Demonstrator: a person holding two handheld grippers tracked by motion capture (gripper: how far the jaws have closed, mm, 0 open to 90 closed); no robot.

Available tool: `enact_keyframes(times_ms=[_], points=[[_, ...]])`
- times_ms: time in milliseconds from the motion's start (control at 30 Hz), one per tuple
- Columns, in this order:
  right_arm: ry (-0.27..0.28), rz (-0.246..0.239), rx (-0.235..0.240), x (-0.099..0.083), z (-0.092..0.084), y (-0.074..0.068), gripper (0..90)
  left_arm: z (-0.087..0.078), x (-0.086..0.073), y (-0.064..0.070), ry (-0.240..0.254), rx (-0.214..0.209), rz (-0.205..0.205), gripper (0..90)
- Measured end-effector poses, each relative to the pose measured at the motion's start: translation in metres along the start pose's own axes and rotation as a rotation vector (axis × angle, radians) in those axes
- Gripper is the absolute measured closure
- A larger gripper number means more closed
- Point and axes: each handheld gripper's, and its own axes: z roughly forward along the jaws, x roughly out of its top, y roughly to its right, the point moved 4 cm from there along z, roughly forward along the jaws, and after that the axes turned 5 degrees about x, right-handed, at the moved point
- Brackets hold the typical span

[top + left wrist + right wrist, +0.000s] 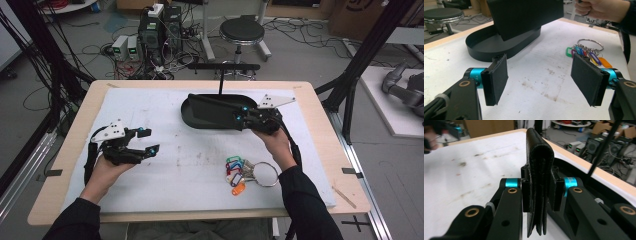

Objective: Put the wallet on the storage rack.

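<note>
Meanwhile, the left gripper [145, 141] is being held with its jaws spread wide and nothing between them. Further right, a folded black wallet [540, 170] is being clamped by the right gripper [241, 113], directly above the black oval tray [200, 121].

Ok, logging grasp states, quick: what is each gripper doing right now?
Left gripper: open, nothing between its pads, held above the white mat.
Right gripper: shut on the black wallet, held over the black tray.
</note>
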Motion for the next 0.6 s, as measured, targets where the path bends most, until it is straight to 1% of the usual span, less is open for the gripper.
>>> enact_keyframes(times_ms=[33, 67, 100, 167, 200, 233, 300, 367, 433, 533, 600], points=[[0.000, 0.003, -0.006, 0.000, 0.001, 0.002, 77.1, 0.000, 0.000, 0.000, 0.005, 0.001, -0.001, 29.5], [-0.005, 0.016, -0.021, 0.000, 0.006, 0.010, 77.1, -0.001, 0.000, 0.000, 0.005, 0.000, 0.000, 29.5], [-0.005, 0.016, -0.021, 0.000, 0.006, 0.010, 77.1, -0.001, 0.000, -0.001, 0.006, 0.001, -0.002, 29.5], [-0.028, 0.019, -0.037, -0.002, 0.016, 0.017, 77.2, -0.001, 0.000, -0.001, 0.008, -0.002, -0.002, 29.5], [-0.028, 0.019, -0.037, -0.002, 0.016, 0.017, 77.2, 0.000, -0.001, -0.001, 0.009, -0.002, -0.004, 29.5], [-0.036, 0.025, -0.050, -0.004, 0.022, 0.021, 77.1, -0.001, -0.001, -0.001, 0.005, -0.002, 0.000, 29.5], [-0.034, 0.030, -0.053, -0.005, 0.025, 0.023, 77.2, -0.001, -0.002, -0.001, -0.001, -0.005, 0.001, 29.5], [-0.031, 0.037, -0.059, -0.007, 0.030, 0.026, 77.2, -0.001, -0.002, -0.001, 0.009, -0.002, -0.001, 29.5], [-0.025, 0.043, -0.067, -0.008, 0.033, 0.028, 77.2, 0.000, -0.003, -0.001, 0.008, -0.001, -0.004, 29.5], [-0.017, 0.049, -0.080, -0.007, 0.039, 0.031, 77.2, 0.001, -0.004, 0.001, 0.004, -0.003, -0.001, 29.4], [-0.020, 0.049, -0.079, -0.005, 0.043, 0.032, 77.1, 0.001, -0.004, 0.003, 0.001, -0.004, 0.004, 29.5]])
